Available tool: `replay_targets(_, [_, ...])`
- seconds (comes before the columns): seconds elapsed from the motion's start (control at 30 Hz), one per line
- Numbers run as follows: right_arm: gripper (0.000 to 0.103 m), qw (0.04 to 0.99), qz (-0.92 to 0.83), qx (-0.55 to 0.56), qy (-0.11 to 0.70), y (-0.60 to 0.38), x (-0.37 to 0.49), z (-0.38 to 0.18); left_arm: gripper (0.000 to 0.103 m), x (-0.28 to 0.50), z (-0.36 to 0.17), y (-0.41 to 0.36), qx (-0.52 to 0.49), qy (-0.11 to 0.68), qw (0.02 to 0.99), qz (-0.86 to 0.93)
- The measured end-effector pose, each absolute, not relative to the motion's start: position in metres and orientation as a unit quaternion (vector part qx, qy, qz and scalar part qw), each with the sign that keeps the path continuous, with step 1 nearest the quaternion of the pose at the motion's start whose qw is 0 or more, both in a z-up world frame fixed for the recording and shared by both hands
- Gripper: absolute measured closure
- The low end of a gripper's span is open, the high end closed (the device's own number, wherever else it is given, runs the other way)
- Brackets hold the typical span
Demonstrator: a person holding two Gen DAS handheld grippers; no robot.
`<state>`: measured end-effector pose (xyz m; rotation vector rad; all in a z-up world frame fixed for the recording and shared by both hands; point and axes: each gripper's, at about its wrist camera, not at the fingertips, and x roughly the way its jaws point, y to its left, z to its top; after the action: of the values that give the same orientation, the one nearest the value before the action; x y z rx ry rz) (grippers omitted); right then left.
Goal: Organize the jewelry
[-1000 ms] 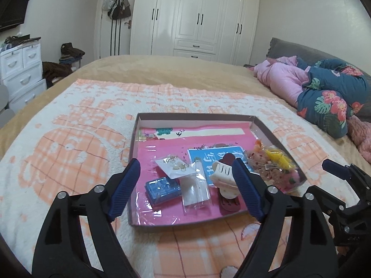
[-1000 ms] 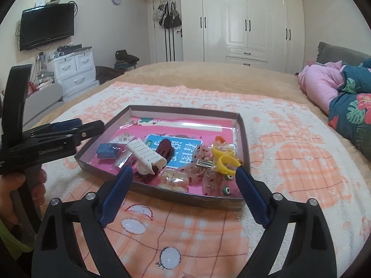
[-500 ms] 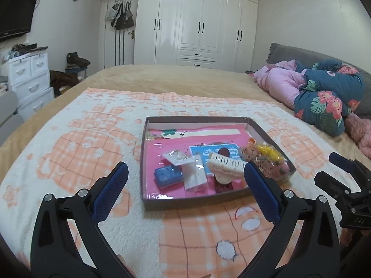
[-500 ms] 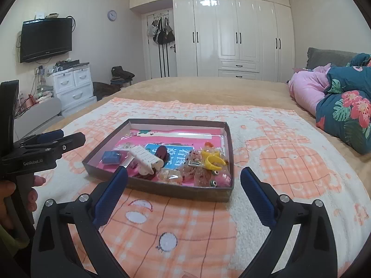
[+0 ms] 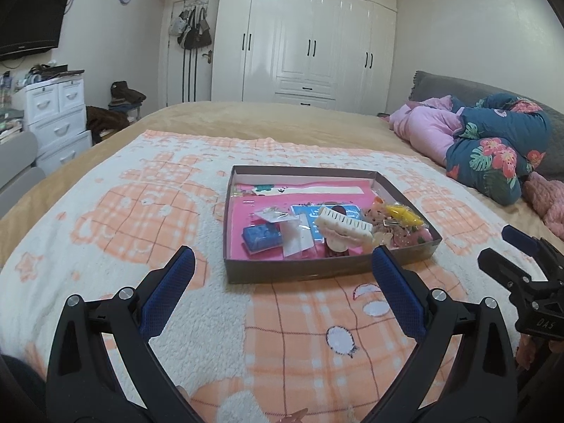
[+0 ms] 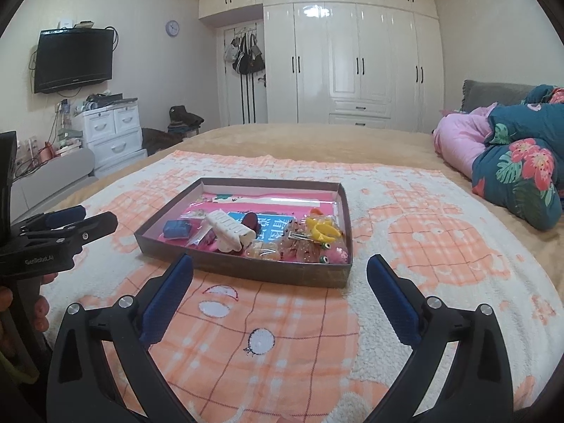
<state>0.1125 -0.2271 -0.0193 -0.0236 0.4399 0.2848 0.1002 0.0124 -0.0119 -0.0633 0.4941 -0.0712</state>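
Sitting on the bed's blanket (image 5: 141, 218), tray (image 5: 296, 275) of jewelry lies long axis left-right across both views, white hair clip (image 5: 343, 227) inside angled diagonally. Left gripper (image 5: 282, 264) and right gripper (image 6: 280, 264) fingers just opened wide, nothing between them, both short of the tray.
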Motion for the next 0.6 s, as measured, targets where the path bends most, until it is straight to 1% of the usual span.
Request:
replay_targets(0.4, [0.007, 0.982, 0.120, -0.010, 0.142, -0.232, 0.085, -0.012, 0.011, 0.083, -0.008, 0.013, -0.027, 0.201, 0.979, -0.032])
replay_targets(0.6, [0.007, 0.983, 0.115, -0.006, 0.142, -0.233, 0.088, -0.013, 0.011, 0.080, -0.004, 0.014, -0.028, 0.186, 0.982, -0.031])
